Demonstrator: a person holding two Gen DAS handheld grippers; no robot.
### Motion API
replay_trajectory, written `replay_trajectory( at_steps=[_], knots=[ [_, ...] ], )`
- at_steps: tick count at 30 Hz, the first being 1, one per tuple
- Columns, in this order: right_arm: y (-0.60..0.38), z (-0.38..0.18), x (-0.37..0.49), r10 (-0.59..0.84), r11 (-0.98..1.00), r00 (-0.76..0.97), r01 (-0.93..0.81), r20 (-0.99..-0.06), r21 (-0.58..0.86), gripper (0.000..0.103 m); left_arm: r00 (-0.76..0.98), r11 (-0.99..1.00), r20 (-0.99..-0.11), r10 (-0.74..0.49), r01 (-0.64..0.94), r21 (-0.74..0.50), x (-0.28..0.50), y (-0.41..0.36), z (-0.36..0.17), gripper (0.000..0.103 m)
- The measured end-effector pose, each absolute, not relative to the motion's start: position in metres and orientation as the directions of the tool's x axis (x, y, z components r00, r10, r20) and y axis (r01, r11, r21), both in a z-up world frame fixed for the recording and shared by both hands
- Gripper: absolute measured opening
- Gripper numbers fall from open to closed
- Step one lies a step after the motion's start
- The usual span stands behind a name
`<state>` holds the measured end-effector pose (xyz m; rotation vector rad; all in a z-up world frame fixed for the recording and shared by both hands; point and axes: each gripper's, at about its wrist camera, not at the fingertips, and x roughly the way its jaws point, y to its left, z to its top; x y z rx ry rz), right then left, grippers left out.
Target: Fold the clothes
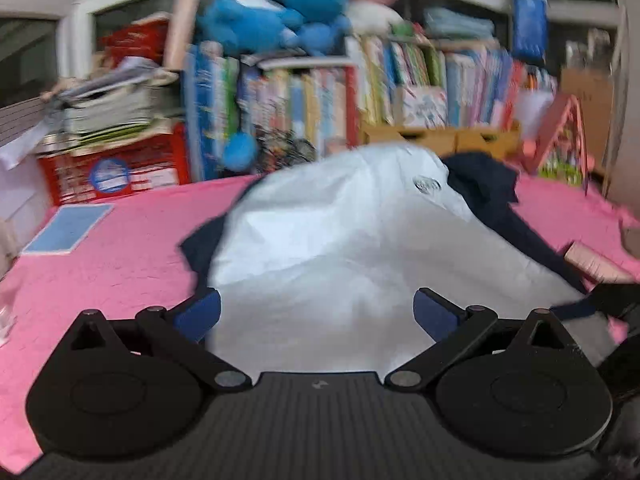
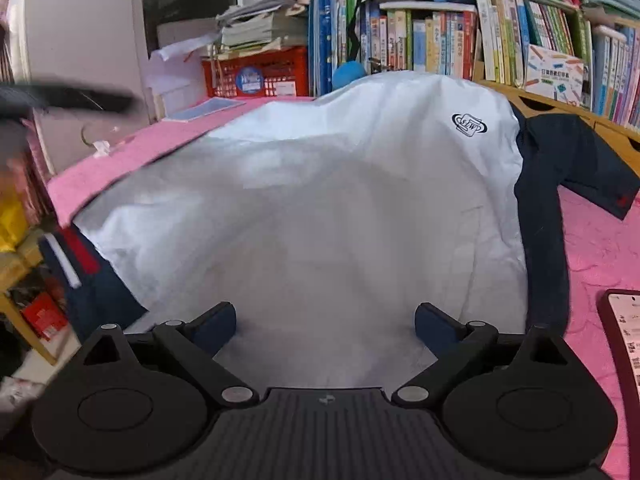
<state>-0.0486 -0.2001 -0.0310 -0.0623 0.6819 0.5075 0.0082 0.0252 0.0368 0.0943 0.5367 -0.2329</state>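
A white shirt (image 1: 340, 248) with navy sleeves and a small chest logo lies spread on a pink cloth-covered table (image 1: 112, 248). My left gripper (image 1: 316, 312) stands open just over the shirt's near hem, nothing between its blue-padded fingers. In the right wrist view the same white shirt (image 2: 320, 208) fills the middle, its navy sleeve (image 2: 572, 160) lying out to the right and a navy, red and white striped part (image 2: 76, 264) hanging off the left table edge. My right gripper (image 2: 324, 324) is open above the near hem, with its jaws wide apart.
Shelves of books (image 2: 420, 40) and plush toys (image 1: 272, 12) stand behind the table. A red crate (image 2: 260, 74) under stacked papers is at the back left, with a blue booklet (image 1: 68, 230) on the cloth. A phone (image 2: 624, 344) lies at the right edge.
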Motion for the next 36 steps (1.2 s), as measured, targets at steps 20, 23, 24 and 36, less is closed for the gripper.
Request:
replay_trajectory(
  at_steps=[20, 23, 24, 36],
  knots=[
    [-0.264, -0.026, 0.269, -0.24, 0.953, 0.714, 0.044, -0.658, -0.3, 0.095, 0.748, 0.956, -0.622, -0.232, 0.292, -0.006, 0.042, -0.009, -0.045, 0.103],
    [-0.271, -0.025, 0.282, -0.307, 0.935, 0.694, 0.094, -0.651, -0.341, 0.045, 0.751, 0.957, -0.619, -0.23, 0.289, -0.005, 0.042, -0.011, -0.047, 0.103],
    [-0.276, -0.015, 0.276, -0.34, 0.923, 0.714, 0.129, -0.612, -0.363, 0.043, 0.751, 0.957, -0.619, -0.232, 0.29, -0.006, 0.042, -0.011, -0.048, 0.103],
    [-0.362, 0.006, 0.1, -0.354, 0.933, 0.719, 0.223, -0.598, -0.284, 0.048, 0.744, 0.948, -0.617, -0.256, 0.319, -0.007, 0.042, -0.012, -0.053, 0.103]
  ],
)
